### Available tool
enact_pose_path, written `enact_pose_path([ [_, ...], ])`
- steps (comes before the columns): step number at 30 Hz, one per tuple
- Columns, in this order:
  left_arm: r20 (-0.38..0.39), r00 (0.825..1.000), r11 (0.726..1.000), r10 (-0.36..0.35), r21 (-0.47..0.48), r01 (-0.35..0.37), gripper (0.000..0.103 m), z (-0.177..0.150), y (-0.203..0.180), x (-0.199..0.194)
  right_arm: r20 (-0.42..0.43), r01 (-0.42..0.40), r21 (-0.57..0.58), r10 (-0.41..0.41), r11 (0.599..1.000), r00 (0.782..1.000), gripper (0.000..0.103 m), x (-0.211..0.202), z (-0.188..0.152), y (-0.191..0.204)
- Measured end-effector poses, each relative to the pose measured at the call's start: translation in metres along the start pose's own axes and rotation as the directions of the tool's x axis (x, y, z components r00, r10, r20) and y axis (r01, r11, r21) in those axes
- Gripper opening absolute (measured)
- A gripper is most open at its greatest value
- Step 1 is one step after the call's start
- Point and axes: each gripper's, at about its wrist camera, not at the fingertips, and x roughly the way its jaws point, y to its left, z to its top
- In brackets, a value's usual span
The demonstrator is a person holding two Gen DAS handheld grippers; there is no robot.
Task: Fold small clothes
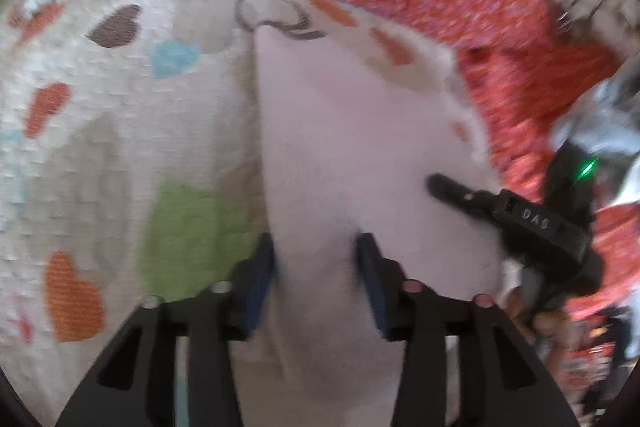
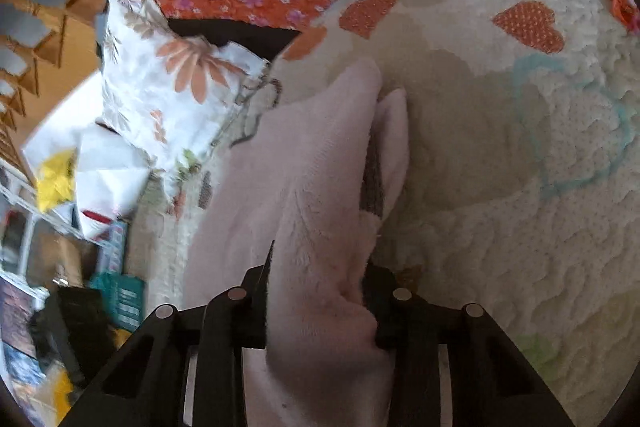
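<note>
Now both grippers clamp one pale pink garment (image 1: pixel 360 147) lying on the heart-patterned blanket (image 1: pixel 100 147): left gripper (image 1: pixel 316 271) and right gripper (image 2: pixel 320 291) pinch neighbouring edges, its long axis running away from both.

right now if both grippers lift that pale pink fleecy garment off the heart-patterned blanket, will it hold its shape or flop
Likely flop: the pale pink fleecy garment already buckles into soft folds where the right gripper pinches it. It probably sags between that and the left gripper. Its fuzzy pile suggests it won't slip, though it may drag on the heart-patterned blanket.
</note>
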Motion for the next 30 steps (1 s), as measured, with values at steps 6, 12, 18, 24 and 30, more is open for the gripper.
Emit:
enact_pose_path([
  [6,0.030,0.998,0.999,0.049,0.012,-0.049,0.071,-0.004,0.020,-0.012,0.055,0.268,-0.109,-0.263,0.957,0.963,0.056,-0.003,-0.006,0.021],
  [12,0.206,0.968,0.990,0.140,-0.047,-0.134,0.074,-0.010,0.052,-0.067,0.205,0.250,-0.381,-0.182,0.890,0.962,0.031,-0.040,-0.042,0.103],
  [18,0.478,0.794,0.924,0.376,-0.134,-0.357,0.092,-0.027,0.063,-0.124,-0.076,0.089,-0.527,-0.151,0.845,0.986,0.026,0.008,-0.105,0.126],
  [24,0.652,0.574,0.842,0.495,-0.196,-0.502,0.103,-0.050,0.057,-0.180,-0.029,0.183,-0.566,-0.241,0.804,0.970,0.027,0.005,-0.113,0.135],
  [30,0.717,0.553,0.883,0.424,-0.191,-0.429,0.103,-0.073,0.042,-0.214,0.185,0.281,-0.454,-0.219,0.846,0.958,0.055,-0.062,-0.098,0.144],
])
